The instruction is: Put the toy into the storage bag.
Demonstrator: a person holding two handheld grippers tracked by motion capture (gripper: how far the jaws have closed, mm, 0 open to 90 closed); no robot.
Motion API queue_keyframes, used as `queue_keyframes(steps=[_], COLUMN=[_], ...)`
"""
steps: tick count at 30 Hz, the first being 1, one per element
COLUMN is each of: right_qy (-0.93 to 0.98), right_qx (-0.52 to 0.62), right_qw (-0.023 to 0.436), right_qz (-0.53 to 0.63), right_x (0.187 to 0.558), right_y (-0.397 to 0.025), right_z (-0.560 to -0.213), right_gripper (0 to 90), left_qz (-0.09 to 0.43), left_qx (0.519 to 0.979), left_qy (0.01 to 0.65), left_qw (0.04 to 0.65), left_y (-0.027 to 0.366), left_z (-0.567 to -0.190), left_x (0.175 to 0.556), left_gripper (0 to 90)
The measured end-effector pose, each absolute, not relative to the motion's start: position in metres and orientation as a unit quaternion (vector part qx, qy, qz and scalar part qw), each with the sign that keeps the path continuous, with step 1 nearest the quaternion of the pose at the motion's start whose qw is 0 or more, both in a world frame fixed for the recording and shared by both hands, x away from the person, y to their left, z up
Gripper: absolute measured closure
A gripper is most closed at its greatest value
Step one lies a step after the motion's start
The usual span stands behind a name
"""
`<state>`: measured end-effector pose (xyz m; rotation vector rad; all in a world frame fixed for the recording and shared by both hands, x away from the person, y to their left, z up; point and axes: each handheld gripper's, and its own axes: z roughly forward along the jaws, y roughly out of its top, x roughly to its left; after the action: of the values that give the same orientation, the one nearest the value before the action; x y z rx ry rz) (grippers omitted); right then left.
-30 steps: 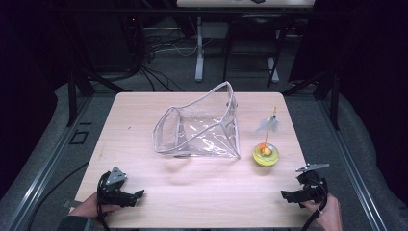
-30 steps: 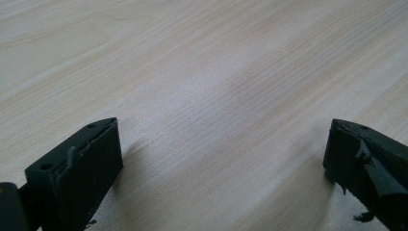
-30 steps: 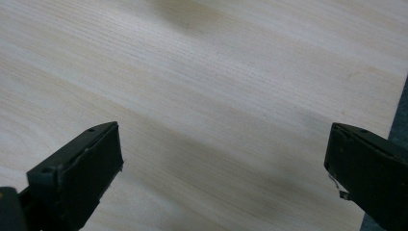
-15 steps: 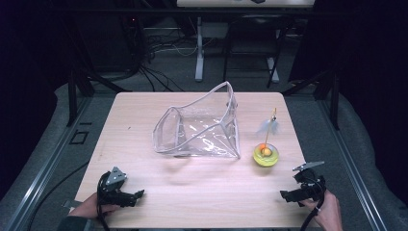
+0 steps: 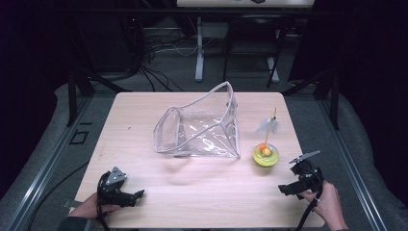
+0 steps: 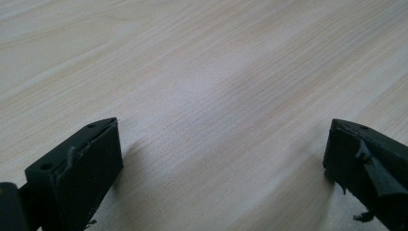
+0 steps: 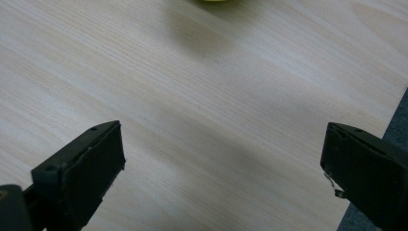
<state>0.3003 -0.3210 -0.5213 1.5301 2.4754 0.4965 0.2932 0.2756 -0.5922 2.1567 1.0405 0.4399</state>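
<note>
Clear plastic pouch [image 5: 199, 127] lies mid-table [image 5: 202, 192], mouth gaping toward 11 o'clock, probably for loading; a yellow feather toy [image 5: 265, 153] stands at 3. Left gripper [image 5: 126, 196] at 7 and right gripper [image 5: 288, 187] at 5 rest, jaws spread, empty.

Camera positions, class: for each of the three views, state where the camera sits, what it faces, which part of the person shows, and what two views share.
High view: above the person's side, facing forward and down on the table; both hands and grippers show.
Left gripper view: on the left gripper, facing bare wood; its open jaws show.
Right gripper view: on the right gripper, facing wood; its open jaws show.
Shared: the yellow toy in the high view shows at the right gripper view's top edge.
</note>
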Motion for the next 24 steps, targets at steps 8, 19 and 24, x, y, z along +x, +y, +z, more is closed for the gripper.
queue_keyframes(steps=[8,19,24], right_qy=[0.845,0.862,0.864], right_qx=[0.499,0.469,0.461], right_qw=[0.095,0.087,0.084], right_qz=[0.17,0.172,0.182], right_x=[0.312,0.333,0.34], right_y=[-0.309,-0.286,-0.279], right_z=[-0.505,-0.49,-0.483], right_gripper=[2.1,0.5,0.0], left_qz=[0.17,0.169,0.17], left_qx=[0.831,0.831,0.831], left_qy=[0.401,0.401,0.401], left_qw=[0.346,0.346,0.346], left_y=[0.276,0.276,0.276], left_z=[-0.592,-0.592,-0.592], left_x=[0.293,0.293,0.293], left_gripper=[0.0,0.0,0.0])
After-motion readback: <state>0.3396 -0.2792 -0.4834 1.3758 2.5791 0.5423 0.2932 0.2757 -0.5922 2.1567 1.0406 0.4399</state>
